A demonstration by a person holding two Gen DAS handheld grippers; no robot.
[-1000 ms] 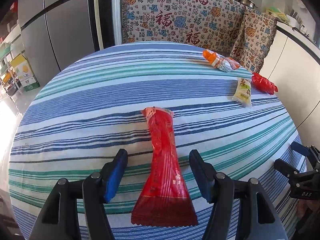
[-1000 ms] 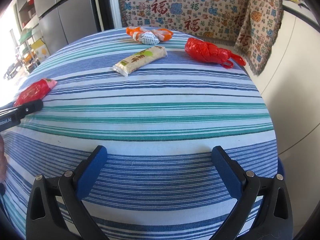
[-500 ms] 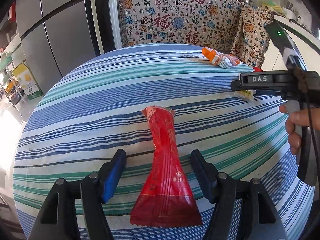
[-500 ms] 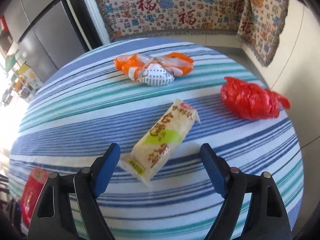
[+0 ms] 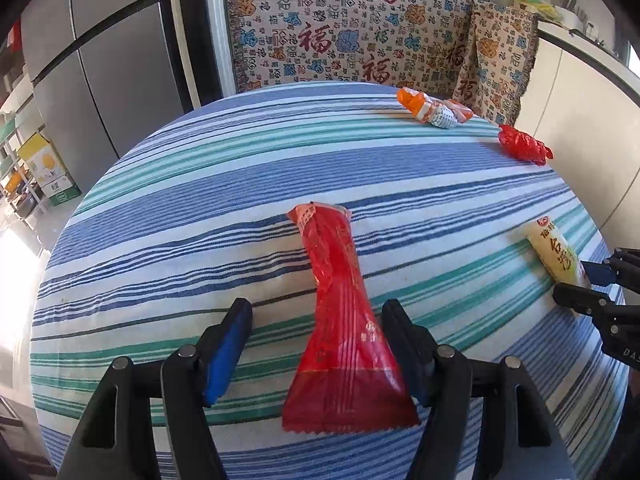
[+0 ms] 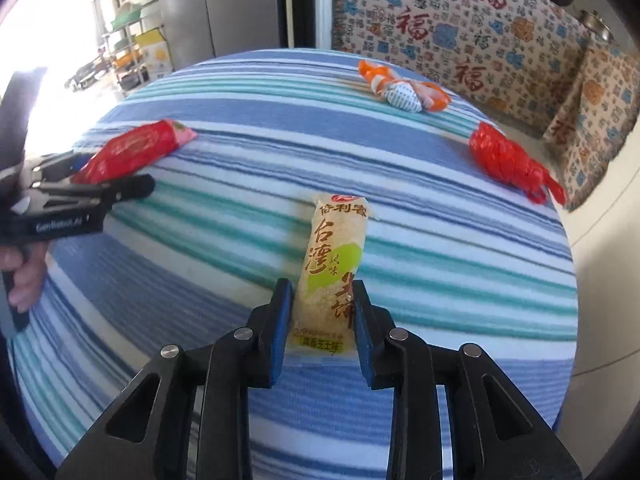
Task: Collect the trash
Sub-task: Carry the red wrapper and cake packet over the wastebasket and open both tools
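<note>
A long red snack wrapper (image 5: 340, 320) lies on the striped tablecloth between the fingers of my left gripper (image 5: 316, 344), which is open around it without touching. The wrapper also shows in the right wrist view (image 6: 128, 152). My right gripper (image 6: 320, 312) is shut on the near end of a yellow rice-cracker packet (image 6: 334, 264), which also shows at the right edge of the left wrist view (image 5: 554, 252). An orange-and-white wrapper (image 6: 400, 90) and a crumpled red bag (image 6: 508, 160) lie farther back.
The round table (image 5: 200, 208) has a blue, green and white striped cloth. A patterned blanket (image 5: 340, 28) covers a seat behind it. A grey fridge (image 5: 100, 60) stands at the back left and a white counter (image 5: 592, 92) at the right.
My right gripper has drawn the yellow packet toward the near edge and closed on its end. My left gripper stays open around the red wrapper.
</note>
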